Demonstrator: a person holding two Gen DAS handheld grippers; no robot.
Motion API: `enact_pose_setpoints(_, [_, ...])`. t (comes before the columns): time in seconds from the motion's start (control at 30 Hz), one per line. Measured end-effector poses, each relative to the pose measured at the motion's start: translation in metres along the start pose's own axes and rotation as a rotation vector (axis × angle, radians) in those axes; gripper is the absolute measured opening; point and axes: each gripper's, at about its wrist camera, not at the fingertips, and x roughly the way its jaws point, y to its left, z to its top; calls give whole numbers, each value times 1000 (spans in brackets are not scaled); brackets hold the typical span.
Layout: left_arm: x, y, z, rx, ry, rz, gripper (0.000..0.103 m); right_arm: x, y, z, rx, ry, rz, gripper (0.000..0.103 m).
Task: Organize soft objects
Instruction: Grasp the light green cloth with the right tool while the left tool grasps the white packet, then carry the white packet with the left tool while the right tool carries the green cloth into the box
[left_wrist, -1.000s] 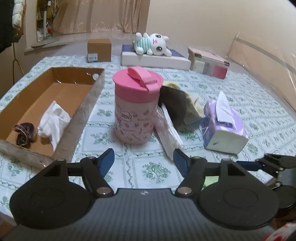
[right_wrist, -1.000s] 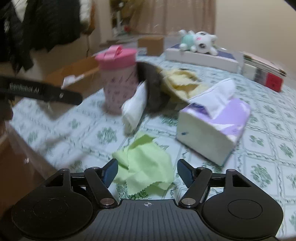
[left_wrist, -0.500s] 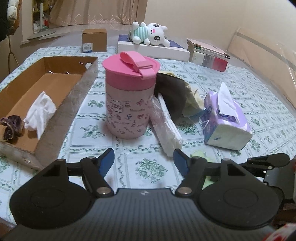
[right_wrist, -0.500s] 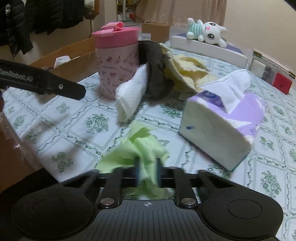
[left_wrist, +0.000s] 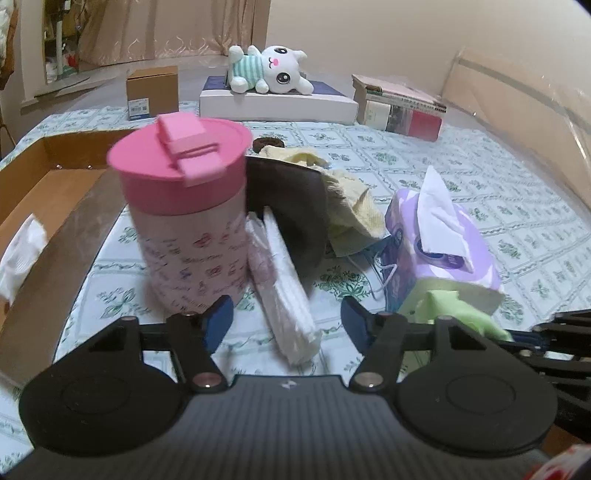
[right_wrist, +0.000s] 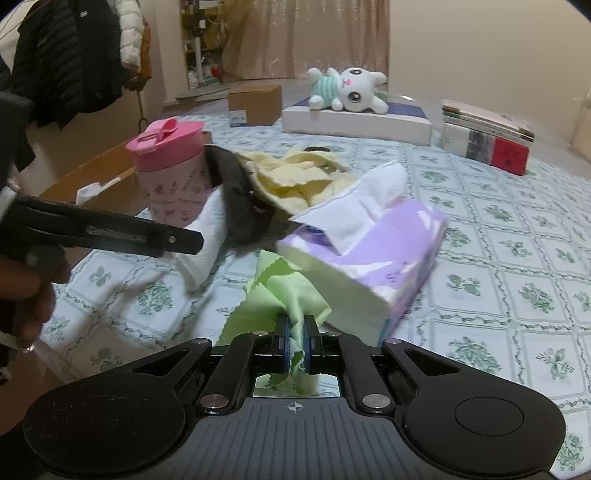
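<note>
**Green cloth pinched in my right gripper**

The green cloth (right_wrist: 291, 295) sits bunched just ahead of my right gripper (right_wrist: 295, 345), clamped between its pads; its lower edge is hidden behind them. A second ago those jaws stood wide. My left gripper (left_wrist: 286, 319) is closing around the white napkin pack (left_wrist: 284, 291), not touching. Far left, the cardboard box (left_wrist: 55, 236) holds a white tissue (left_wrist: 20, 254), cut off.

Pink cup (left_wrist: 184, 218) close beside white packet (left_wrist: 284, 288)
</note>
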Motion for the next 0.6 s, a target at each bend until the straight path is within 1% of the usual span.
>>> enact_pose_setpoints(0.1, [14,-5,2,13,10,35,51,-1,-4,-2,9,2,2,7])
enact_pose_setpoints(0.13, [17,-7,2,15,13,41,46,-1,-6,-2,12,2,4,7])
enact_pose_setpoints(0.23, [27,-9,3,29,29,60,38,-1,-8,-5,20,5,9,7])
enact_pose_setpoints(0.27, [30,-9,3,32,35,63,33,-1,-9,-6,22,6,10,7])
enact_pose_setpoints(0.3, [31,-9,3,34,41,66,31,-1,-9,-6,24,7,12,7])
enact_pose_setpoints(0.37, [31,-9,2,37,47,63,20,0,-10,-6,28,8,14,7])
enact_pose_setpoints(0.47, [27,-10,0,46,56,65,14,-2,-10,-8,32,7,16,7])
enact_pose_setpoints(0.6, [15,-7,-6,41,75,49,10,-6,-8,-10,34,2,17,7])
